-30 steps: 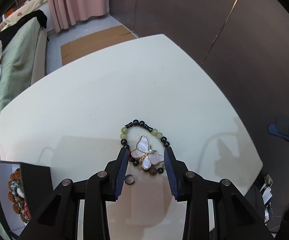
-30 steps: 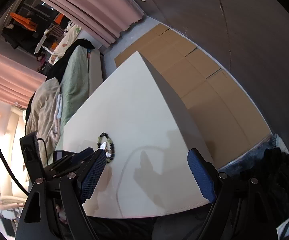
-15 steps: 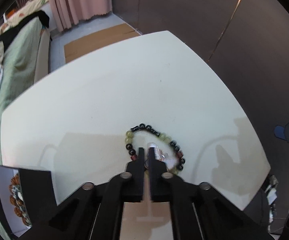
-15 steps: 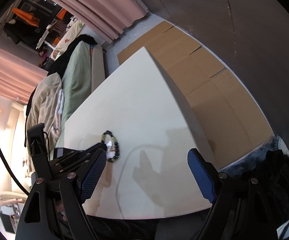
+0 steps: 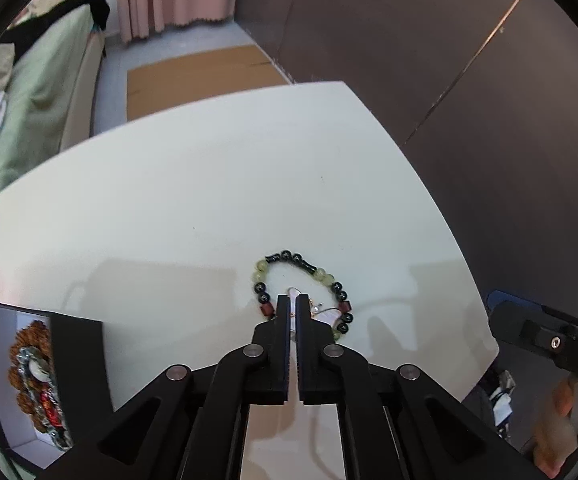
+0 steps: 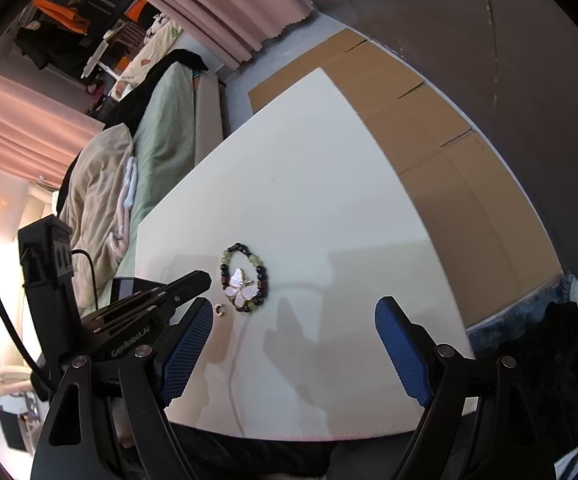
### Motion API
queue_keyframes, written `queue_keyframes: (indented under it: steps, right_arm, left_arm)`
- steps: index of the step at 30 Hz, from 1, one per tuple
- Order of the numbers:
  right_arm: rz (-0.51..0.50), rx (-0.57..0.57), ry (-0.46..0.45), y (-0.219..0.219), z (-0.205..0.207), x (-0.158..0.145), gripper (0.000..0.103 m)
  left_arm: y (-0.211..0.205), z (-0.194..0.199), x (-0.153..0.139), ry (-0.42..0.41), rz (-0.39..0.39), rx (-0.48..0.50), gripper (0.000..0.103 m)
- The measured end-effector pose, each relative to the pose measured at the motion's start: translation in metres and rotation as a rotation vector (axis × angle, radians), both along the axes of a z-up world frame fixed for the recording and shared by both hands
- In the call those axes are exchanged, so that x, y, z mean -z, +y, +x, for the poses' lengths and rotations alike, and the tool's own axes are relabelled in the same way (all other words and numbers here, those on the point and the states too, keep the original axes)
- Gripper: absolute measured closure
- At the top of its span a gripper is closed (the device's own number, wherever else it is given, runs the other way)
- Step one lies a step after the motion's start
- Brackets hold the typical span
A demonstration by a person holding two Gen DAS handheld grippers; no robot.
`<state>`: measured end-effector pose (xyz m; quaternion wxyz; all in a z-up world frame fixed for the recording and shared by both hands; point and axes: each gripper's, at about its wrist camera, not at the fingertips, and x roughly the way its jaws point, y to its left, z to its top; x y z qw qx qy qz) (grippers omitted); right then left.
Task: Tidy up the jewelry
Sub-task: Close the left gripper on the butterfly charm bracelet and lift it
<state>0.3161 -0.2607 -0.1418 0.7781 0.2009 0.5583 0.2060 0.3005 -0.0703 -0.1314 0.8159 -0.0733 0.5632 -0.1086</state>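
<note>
A bracelet of black, pale green and dark red beads (image 5: pixel 301 268) (image 6: pixel 263 270) lies on the white table (image 5: pixel 193 200) (image 6: pixel 309 184). A pearly butterfly brooch (image 6: pixel 243 290) lies inside it. My left gripper (image 5: pixel 292 306) is shut with nothing between its fingers; in the right wrist view (image 6: pixel 205 278) it hangs above the table, left of the brooch. In its own view the fingers hide most of the brooch (image 5: pixel 323 316). A small ring (image 6: pixel 219 309) lies left of the bracelet. My right gripper (image 6: pixel 293 316) is open and empty over the near table edge.
An open black box (image 5: pixel 45 372) with more jewelry inside stands at the table's near left corner. A bed with green and beige covers (image 6: pixel 157 140) runs along the left. Flat cardboard (image 6: pixel 429 120) lies on the floor beyond the table's right edge.
My left gripper closed around the brooch, then rose and drew back shut and empty. The brooch and bracelet still lie on the table. The right gripper has stayed open.
</note>
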Motion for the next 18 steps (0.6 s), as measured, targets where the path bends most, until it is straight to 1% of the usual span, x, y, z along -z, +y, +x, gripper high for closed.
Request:
queue_keyframes:
  steps: [2, 6, 7, 8, 10, 13, 15, 17, 18]
  right_arm:
    - [0.001, 0.012, 0.001, -0.005, -0.001, 0.0, 0.02]
    - [-0.004, 0.035, 0.001, -0.016, -0.003, -0.002, 0.019]
    - [-0.003, 0.04, 0.0, -0.019, -0.004, -0.002, 0.02]
    - [-0.002, 0.043, 0.001, -0.021, -0.003, -0.002, 0.02]
    - [0.0, 0.048, 0.002, -0.025, -0.003, -0.001, 0.019]
    - [0.001, 0.056, 0.004, -0.028, -0.003, -0.001, 0.02]
    - [0.004, 0.061, 0.007, -0.03, -0.003, 0.001, 0.019]
    - [0.007, 0.066, 0.008, -0.03, -0.004, 0.001, 0.019]
    - [0.01, 0.067, 0.007, -0.031, -0.004, 0.002, 0.019]
  left_arm:
    - [-0.004, 0.001, 0.001, -0.003, -0.003, 0.01, 0.094]
    - [-0.011, 0.004, 0.006, 0.022, -0.01, 0.023, 0.09]
    - [-0.013, 0.004, 0.007, 0.026, -0.006, 0.023, 0.083]
    - [-0.014, 0.005, 0.008, 0.027, -0.004, 0.023, 0.07]
    - [-0.015, 0.006, 0.009, 0.025, -0.008, 0.018, 0.054]
    - [-0.014, 0.008, 0.008, 0.031, -0.022, 0.012, 0.054]
    - [-0.014, 0.009, 0.007, 0.03, -0.01, 0.004, 0.054]
    - [-0.014, 0.008, 0.006, 0.022, 0.022, -0.003, 0.057]
    - [-0.015, 0.007, 0.005, 0.015, 0.024, 0.006, 0.058]
